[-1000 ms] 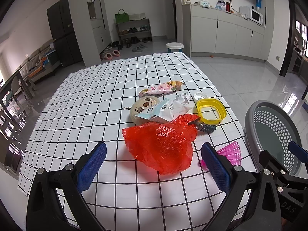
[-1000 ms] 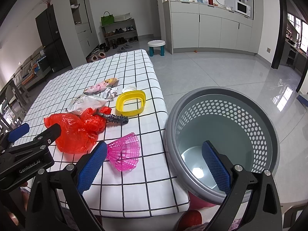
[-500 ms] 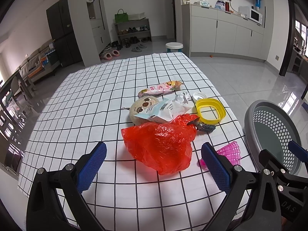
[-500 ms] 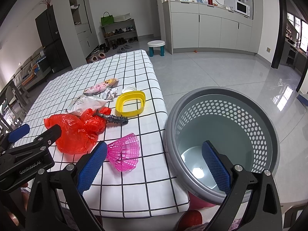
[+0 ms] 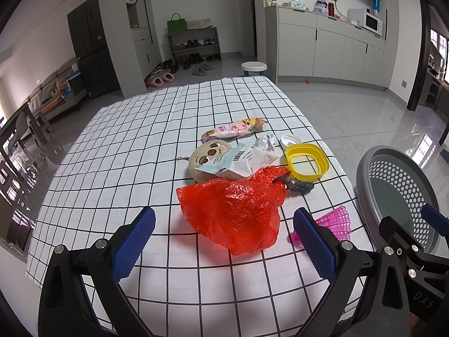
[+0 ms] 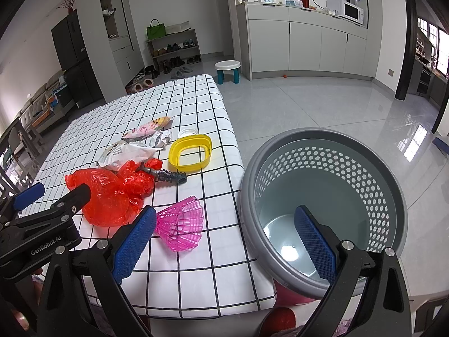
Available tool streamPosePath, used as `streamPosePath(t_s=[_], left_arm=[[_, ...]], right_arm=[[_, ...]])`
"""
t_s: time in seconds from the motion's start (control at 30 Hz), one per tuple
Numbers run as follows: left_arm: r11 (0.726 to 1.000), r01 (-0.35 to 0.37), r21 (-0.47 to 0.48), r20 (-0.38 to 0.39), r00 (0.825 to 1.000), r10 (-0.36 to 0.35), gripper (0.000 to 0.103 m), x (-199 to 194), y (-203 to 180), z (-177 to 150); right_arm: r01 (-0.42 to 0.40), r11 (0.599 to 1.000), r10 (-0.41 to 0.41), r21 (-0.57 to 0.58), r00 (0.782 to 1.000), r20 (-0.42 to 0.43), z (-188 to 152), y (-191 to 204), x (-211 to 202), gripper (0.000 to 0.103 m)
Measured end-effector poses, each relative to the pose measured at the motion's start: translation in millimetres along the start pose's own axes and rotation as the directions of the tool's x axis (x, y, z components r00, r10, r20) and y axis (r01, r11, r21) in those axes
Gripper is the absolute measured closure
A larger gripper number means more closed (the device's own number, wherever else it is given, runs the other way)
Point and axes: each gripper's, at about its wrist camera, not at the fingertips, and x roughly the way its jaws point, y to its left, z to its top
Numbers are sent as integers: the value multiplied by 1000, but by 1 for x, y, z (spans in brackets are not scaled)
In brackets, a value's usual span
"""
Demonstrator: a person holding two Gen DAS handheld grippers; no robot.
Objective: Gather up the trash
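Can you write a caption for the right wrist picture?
Open right gripper hovers between a pink shuttlecock and an empty grey basket.

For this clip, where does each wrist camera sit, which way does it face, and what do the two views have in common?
Left wrist: on the left gripper, above the table's near edge, facing the red plastic bag; its blue pads frame the bag, right gripper at lower right.
Right wrist: on the right gripper, over the table's right edge, facing the grey basket; left gripper at lower left.
Shared: bag, pink shuttlecock, yellow lid, basket, checked tablecloth.
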Motion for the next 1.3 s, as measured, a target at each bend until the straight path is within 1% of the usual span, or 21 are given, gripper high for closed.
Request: streamPosePath(t_s=[1.3], left_arm=[[1000,0,-5,0,1000,0,6,0,0,1]], right_arm=[[-8,1000,8,-4,1000,-7,-1,2,1,9]])
